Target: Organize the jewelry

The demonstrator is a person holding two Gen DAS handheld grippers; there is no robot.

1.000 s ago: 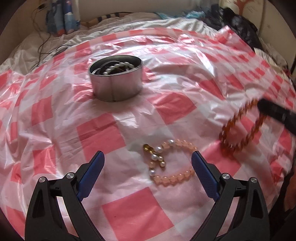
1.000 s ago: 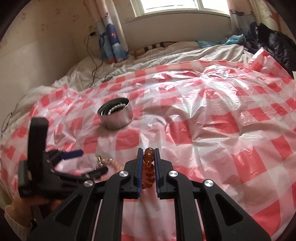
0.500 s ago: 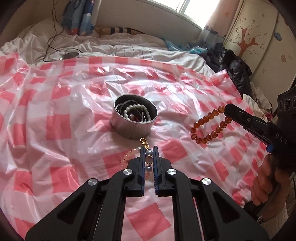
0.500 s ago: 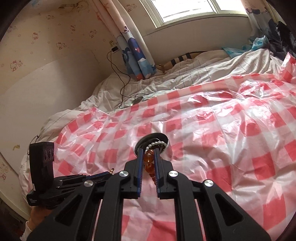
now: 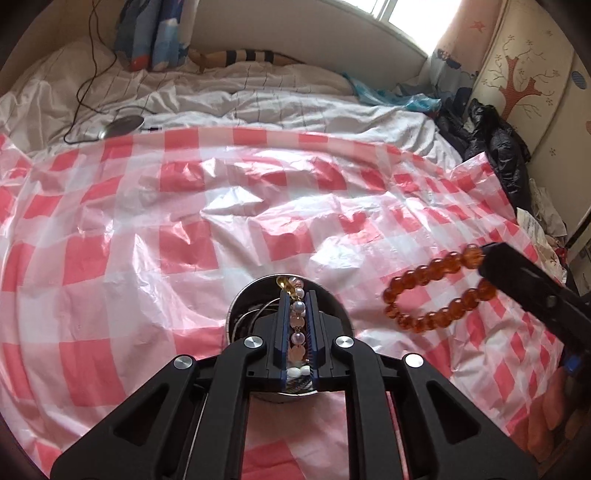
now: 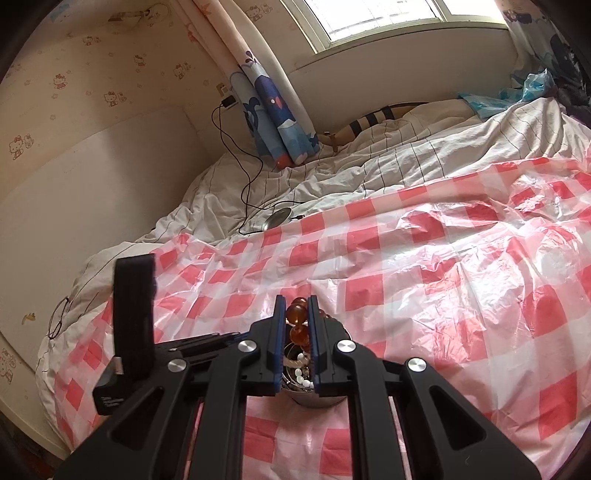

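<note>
Both bracelets clamped: pink bracelet [image 5: 297, 325] over tin [image 5: 240, 306], amber bracelet [image 5: 436, 291] alongside.

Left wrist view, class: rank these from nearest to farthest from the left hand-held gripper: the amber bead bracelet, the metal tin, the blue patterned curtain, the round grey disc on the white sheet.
1. Metal tin, directly beneath the left hand-held gripper.
2. Amber bead bracelet, to the right, hanging from the other gripper.
3. Round grey disc, far left on the sheet.
4. Blue patterned curtain, top left at the wall.
</note>
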